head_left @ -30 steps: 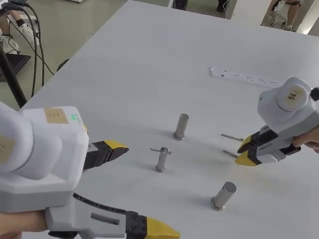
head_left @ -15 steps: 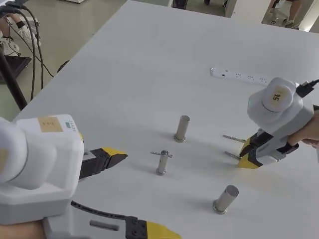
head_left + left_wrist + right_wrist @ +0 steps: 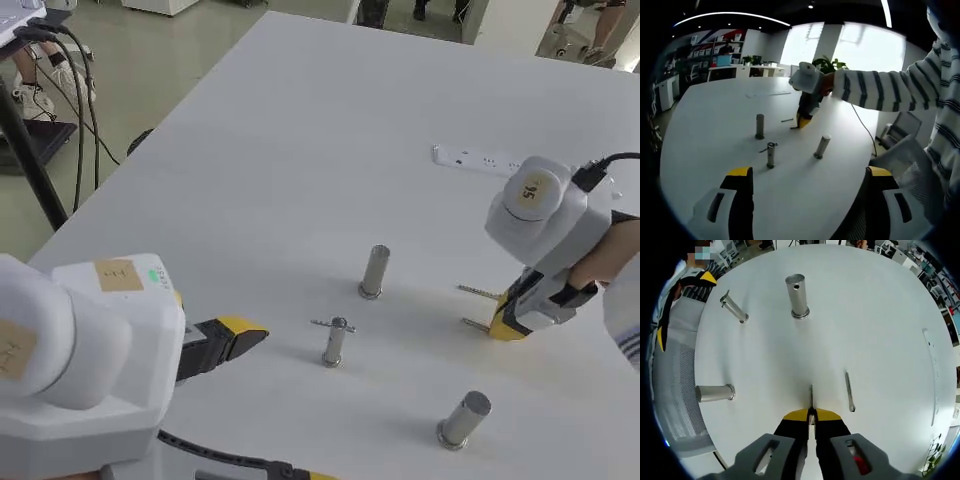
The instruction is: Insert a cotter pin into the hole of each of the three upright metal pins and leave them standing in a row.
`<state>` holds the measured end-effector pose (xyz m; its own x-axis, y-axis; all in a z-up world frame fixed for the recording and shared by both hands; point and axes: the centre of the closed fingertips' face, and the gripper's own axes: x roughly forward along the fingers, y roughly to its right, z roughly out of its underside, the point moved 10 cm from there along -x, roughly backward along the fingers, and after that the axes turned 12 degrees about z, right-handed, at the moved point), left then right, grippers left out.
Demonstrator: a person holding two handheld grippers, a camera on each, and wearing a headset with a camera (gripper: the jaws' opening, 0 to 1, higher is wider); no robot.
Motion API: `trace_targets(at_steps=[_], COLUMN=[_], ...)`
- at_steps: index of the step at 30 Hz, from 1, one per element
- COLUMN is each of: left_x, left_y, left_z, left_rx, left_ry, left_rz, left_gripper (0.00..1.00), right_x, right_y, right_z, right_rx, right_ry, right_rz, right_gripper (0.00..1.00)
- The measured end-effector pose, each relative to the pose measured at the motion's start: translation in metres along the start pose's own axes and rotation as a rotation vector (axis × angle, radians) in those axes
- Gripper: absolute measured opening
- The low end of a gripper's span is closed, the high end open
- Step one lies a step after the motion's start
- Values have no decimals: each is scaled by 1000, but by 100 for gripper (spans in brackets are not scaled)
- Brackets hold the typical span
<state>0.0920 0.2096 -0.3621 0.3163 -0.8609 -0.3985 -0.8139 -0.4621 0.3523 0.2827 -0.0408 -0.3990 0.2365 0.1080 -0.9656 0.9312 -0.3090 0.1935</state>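
Upright metal pins, three short grey steel cylinders, stood well apart on the wide white table (image 3: 300, 150): the far one (image 3: 375, 271) and the near one (image 3: 464, 419) were bare, and the middle one (image 3: 335, 342) had a thin wire cotter pin through its top. The left gripper (image 3: 808, 172) was wide open and empty. The right gripper (image 3: 810, 416) was low at the table with its jaws closed on the end of a slim silver cotter pin (image 3: 810, 397), and a second one (image 3: 850, 391) lay just beside. I judged that such a small hold could let the wire turn or slip. A push off the hole's line could also knock over a cylinder, because nothing steadied it. The tabletop looked smooth, with a white power strip (image 3: 475, 160) further away. Around it was a bright office with desks, windows and cables.
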Motion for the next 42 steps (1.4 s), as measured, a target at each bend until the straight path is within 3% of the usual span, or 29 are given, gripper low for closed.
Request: trace_targets(at_steps=[5, 8, 11, 21, 32, 39, 42], left_x=[3, 4, 4, 3, 0, -4, -6], left_y=[2, 2, 0, 1, 6, 6, 6], left_z=[2, 3, 1, 0, -3, -6, -8], left_rx=[-7, -14, 20, 12, 37, 46, 47], left_ry=[0, 3, 12, 14, 22, 36, 39], left_rz=[4, -7, -29, -33, -47, -60, -64], left_gripper=[92, 92, 92, 92, 92, 92, 91], right_x=[0, -1, -1, -1, -4, -21, -35], right_y=[2, 3, 2, 3, -2, -4, -4], right_z=[3, 6, 8, 12, 5, 3, 2], right_rx=[76, 99, 130, 224, 168, 138, 97], right_ry=[17, 42, 62, 116, 128, 165, 197], right_rz=[-9, -11, -9, -17, 27, 62, 114], right_gripper=[0, 0, 0, 0, 0, 0, 0])
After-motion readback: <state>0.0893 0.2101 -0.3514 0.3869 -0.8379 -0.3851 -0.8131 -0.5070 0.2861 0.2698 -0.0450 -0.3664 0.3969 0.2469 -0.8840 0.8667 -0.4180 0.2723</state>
